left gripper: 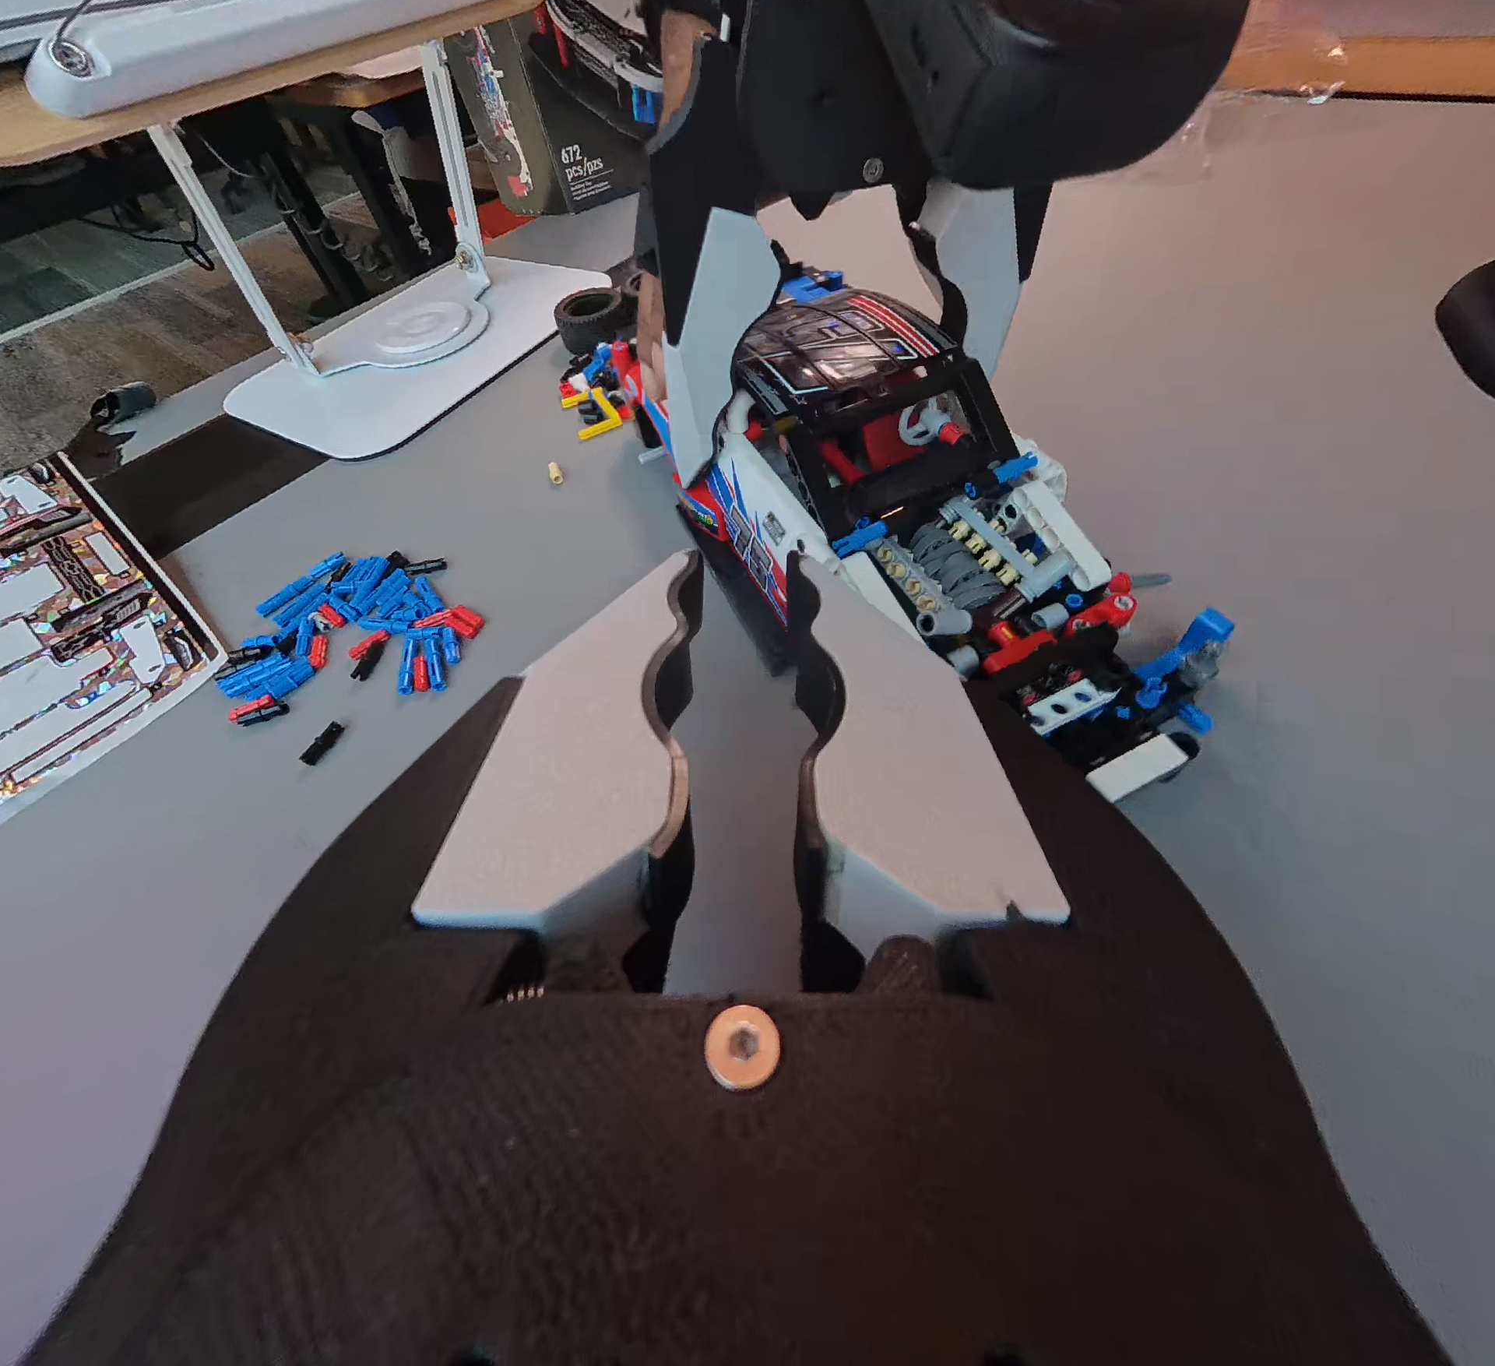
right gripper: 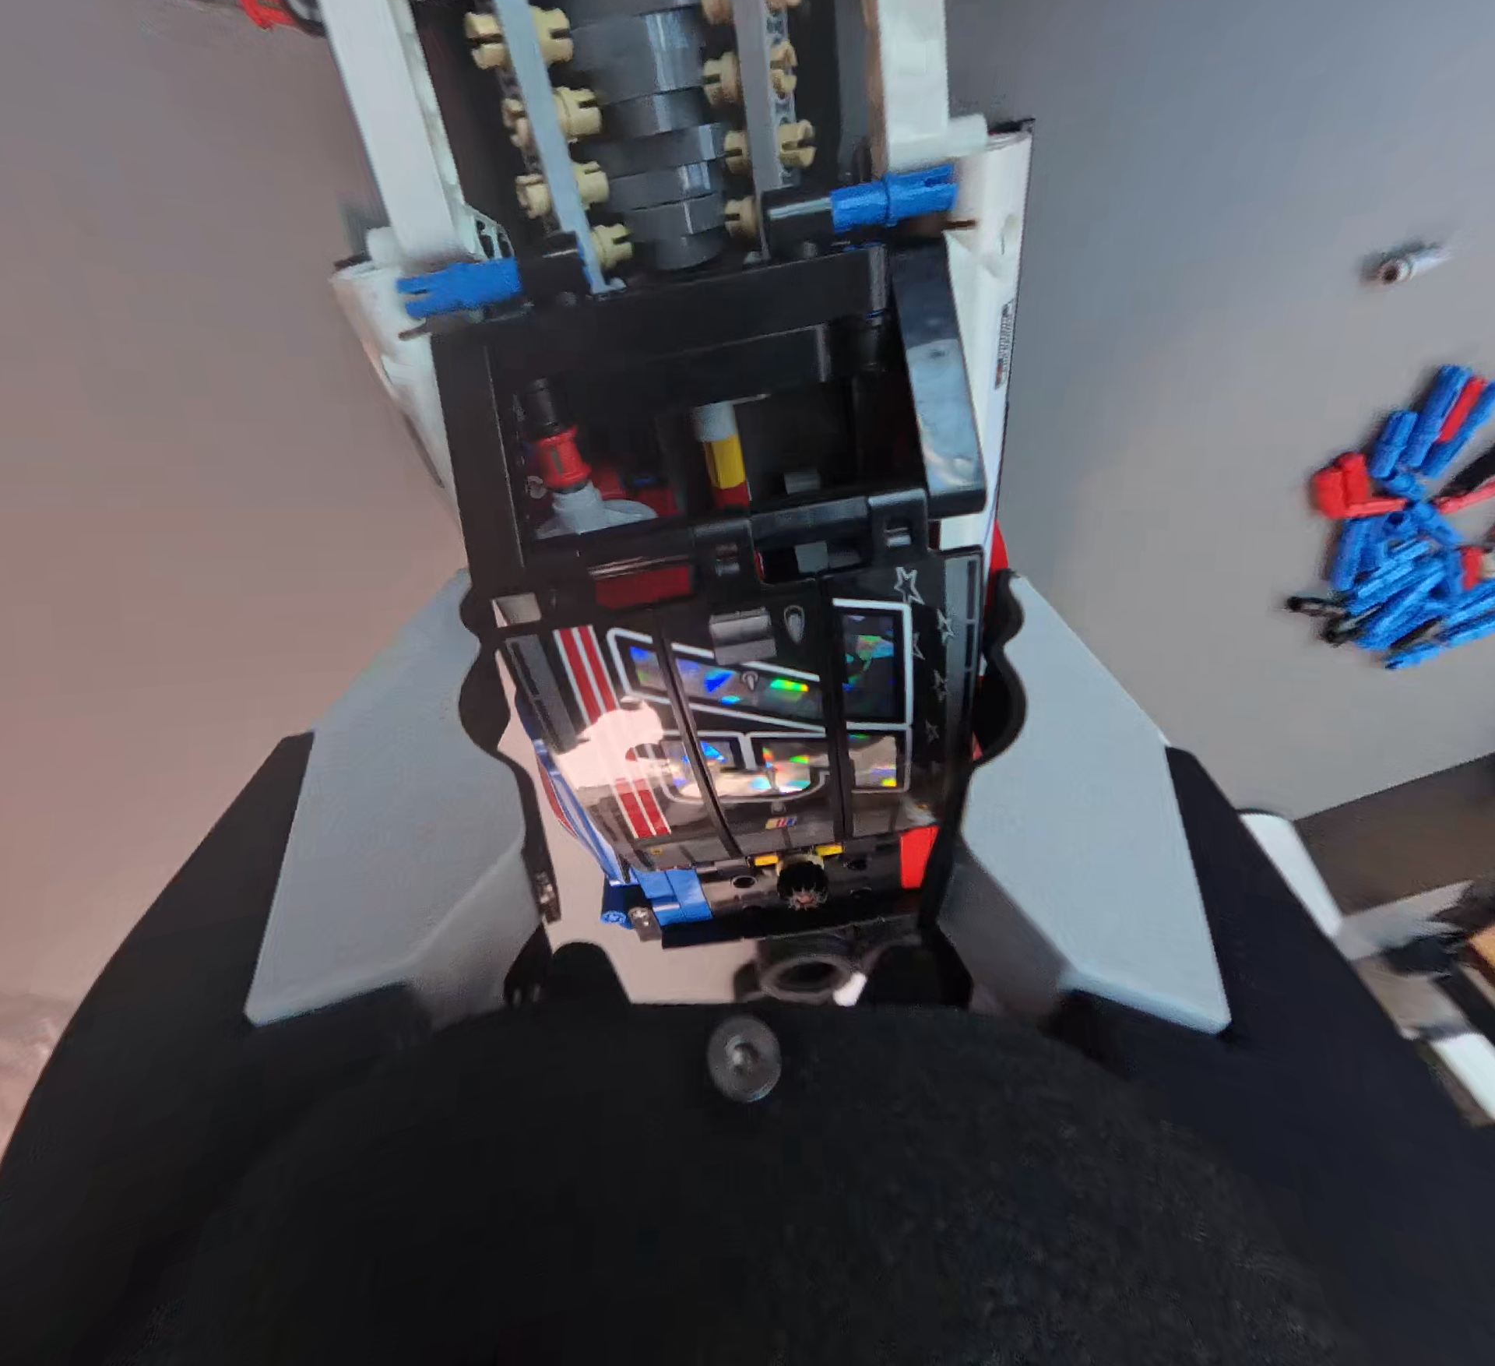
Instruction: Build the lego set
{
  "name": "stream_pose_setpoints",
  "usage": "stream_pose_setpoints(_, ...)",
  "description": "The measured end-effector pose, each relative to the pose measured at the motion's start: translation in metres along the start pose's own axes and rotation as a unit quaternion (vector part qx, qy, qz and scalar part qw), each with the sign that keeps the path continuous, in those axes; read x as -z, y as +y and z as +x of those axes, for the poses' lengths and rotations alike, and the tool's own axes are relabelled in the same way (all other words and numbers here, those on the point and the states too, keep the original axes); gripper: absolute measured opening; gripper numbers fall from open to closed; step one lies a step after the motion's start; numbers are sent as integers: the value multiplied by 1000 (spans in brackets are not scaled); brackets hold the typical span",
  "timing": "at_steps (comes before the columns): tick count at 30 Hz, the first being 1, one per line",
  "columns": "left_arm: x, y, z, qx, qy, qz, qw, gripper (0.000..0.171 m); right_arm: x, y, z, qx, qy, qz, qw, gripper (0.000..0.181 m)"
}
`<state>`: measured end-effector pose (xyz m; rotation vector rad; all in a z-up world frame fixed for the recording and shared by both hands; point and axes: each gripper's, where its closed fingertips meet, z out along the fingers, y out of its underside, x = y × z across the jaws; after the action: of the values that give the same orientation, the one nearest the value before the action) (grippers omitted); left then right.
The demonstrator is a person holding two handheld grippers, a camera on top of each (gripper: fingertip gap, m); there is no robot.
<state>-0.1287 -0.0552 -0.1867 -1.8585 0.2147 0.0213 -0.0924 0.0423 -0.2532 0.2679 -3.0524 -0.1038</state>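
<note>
Car (right gripper: 712, 518) roof between right hand-held gripper (right gripper: 740, 647) fingers.

Lego car (left gripper: 874, 486): hard moulded plastic; roof panels (right gripper: 728, 720) glossy black with holographic stickers that throw rainbow glints.
Loose connector pins (left gripper: 356, 623): smooth plastic, blue, red and black.
Left gripper (left gripper: 744, 575): matt black printed body, finely ribbed (layer lines visible); pale grey matt fingers (left gripper: 582, 744); bright metal screw (left gripper: 742, 1045).
Tabletop (left gripper: 243, 922): smooth matt grey.
Sticker sheet (left gripper: 73, 639): paper with glittering foil.
Tyres (left gripper: 589, 317): matt black rubber, treaded.
</note>
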Motion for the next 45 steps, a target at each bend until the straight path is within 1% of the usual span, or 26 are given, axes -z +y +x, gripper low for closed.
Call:
stream_pose_setpoints(1, 0, -2, 3, -2, 4, 3, 1000, 19, 2, -2, -8, -34, -6, 17, 999, 114)
stream_pose_setpoints(3, -1, -6, 9, -5, 12, 10, 1000, 19, 5, 2, -35, -95, -15, 19, 995, 113)
stream_pose_setpoints(6, -1, -13, 20, -12, 26, 21, 999, 19, 7, 16, -87, -189, -17, 20, 982, 112)
stream_pose_setpoints(9, -4, -17, 29, -14, 38, 28, 999, 18, 9, 43, -128, -291, -13, 26, 956, 112)
stream_pose_setpoints(12, -11, -18, 39, -8, 52, 31, 998, 18, 8, 78, -150, -367, -9, 29, 930, 111)
stream_pose_setpoints(15, -12, -15, 42, -5, 49, 30, 998, 20, 7, 112, -158, -410, -7, 16, 912, 112)
stream_pose_setpoints(19, -10, -14, 38, 8, 39, 33, 999, 24, 7, 153, -156, -429, 6, -23, 903, 109)
stream_pose_setpoints(21, -9, -15, 34, 18, 36, 37, 999, 26, 8, 167, -153, -440, 17, -31, 897, 108)
stream_pose_setpoints(25, -9, -13, 33, 21, 32, 33, 999, 27, 14, 178, -146, -467, 56, -18, 882, 106)
stream_pose_setpoints(27, -10, -13, 33, 19, 31, 32, 999, 28, 30, 177, -137, -485, 96, 11, 869, 105)
stream_pose_setpoints(28, -10, -13, 33, 19, 31, 33, 999, 29, 41, 174, -131, -496, 121, 38, 859, 106)
stream_pose_setpoints(30, -9, -15, 33, 19, 30, 37, 999, 31, 68, 166, -117, -515, 187, 101, 831, 105)
stream_pose_setpoints(31, -9, -16, 32, 21, 29, 41, 999, 32, 84, 162, -109, -521, 227, 134, 812, 104)
stream_pose_setpoints(33, -6, -20, 30, 26, 26, 50, 998, 36, 117, 157, -92, -532, 323, 205, 755, 96)
stream_pose_setpoints(34, -5, -22, 29, 31, 25, 54, 998, 37, 133, 156, -85, -535, 372, 233, 722, 86)
stream_pose_setpoints(35, -4, -24, 27, 37, 22, 61, 997, 38, 150, 158, -80, -540, 426, 256, 679, 69)
stream_pose_setpoints(36, -3, -25, 23, 41, 12, 69, 997, 39, 165, 161, -76, -542, 477, 279, 633, 49)
stream_pose_setpoints(38, 0, -27, 13, 46, -10, 82, 996, 37, 193, 164, -71, -527, 572, 323, 539, 0)
stream_pose_setpoints(39, 1, -28, 9, 50, -20, 89, 995, 35, 202, 167, -68, -521, 606, 338, 497, 0)
stream_pose_setpoints(40, 3, -29, 5, 58, -27, 94, 994, 32, 204, 173, -65, -529, 622, 343, 465, 0)
stream_pose_setpoints(41, 4, -29, 2, 65, -35, 98, 992, 29, 201, 178, -58, -540, 625, 343, 449, 0)
stream_pose_setpoints(43, 8, -30, -5, 72, -50, 106, 990, 21, 192, 187, -40, -553, 624, 324, 447, 0)
stream_pose_setpoints(45, 13, -35, -10, 71, -61, 121, 988, 15, 193, 200, -22, -559, 635, 299, 442, 0)
